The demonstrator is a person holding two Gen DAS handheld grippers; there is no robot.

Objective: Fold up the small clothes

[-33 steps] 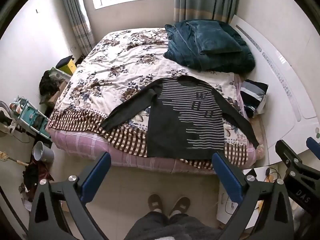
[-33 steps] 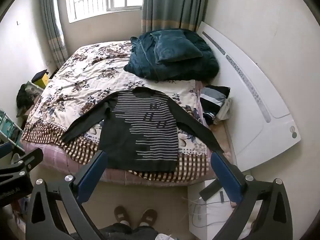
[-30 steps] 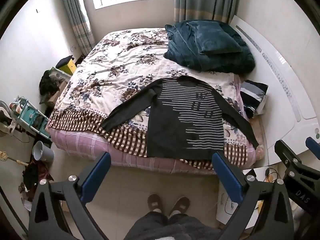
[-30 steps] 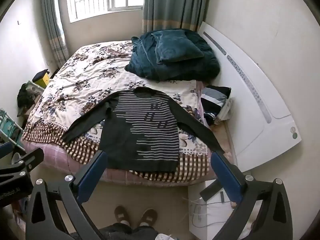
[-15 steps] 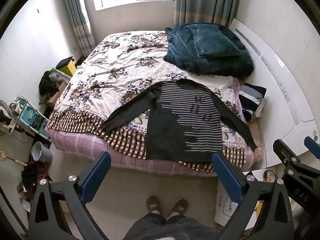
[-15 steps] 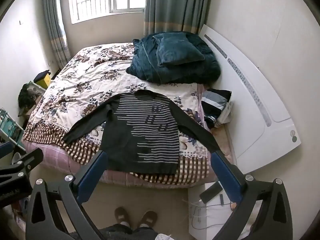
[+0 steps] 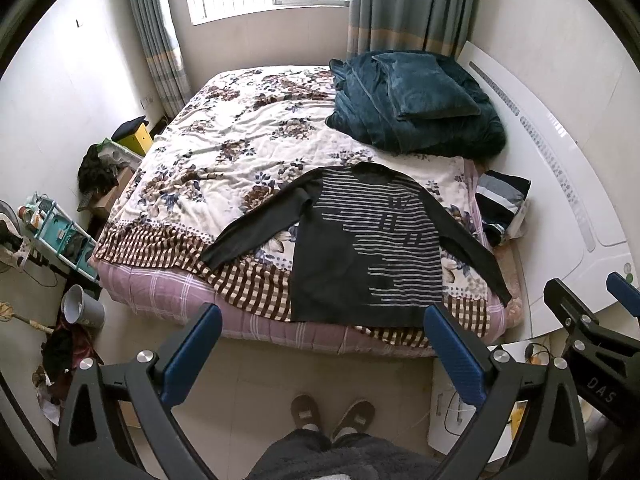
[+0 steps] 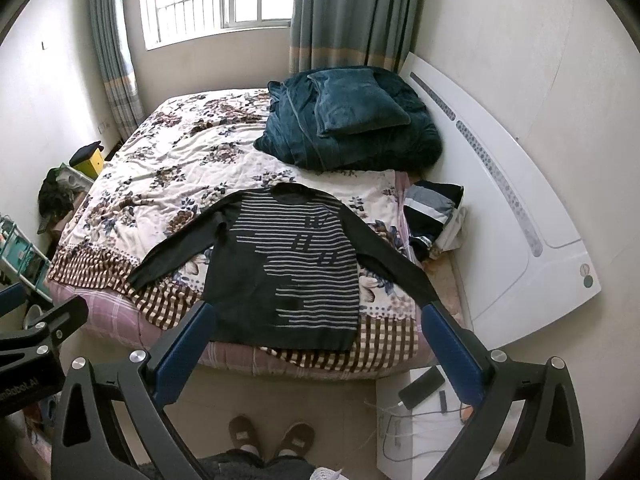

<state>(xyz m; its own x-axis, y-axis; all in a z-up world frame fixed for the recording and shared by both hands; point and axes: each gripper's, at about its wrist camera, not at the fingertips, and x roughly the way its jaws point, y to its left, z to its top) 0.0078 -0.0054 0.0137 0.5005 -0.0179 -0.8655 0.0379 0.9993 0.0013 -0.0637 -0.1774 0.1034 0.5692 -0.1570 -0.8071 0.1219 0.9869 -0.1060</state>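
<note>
Cameras lifted, sweater (image 7: 366, 248) hem apparently nearest

Bed (image 7: 132, 288) carries a floral quilt (image 7: 240, 140) with checked border. Dark striped sweater (image 7: 360, 248) lies flat on the quilt near the front edge, sleeves spread. Teal blanket pile (image 7: 416, 120) sits at the far right; folded striped garment (image 7: 504, 200) beside the headboard
</note>
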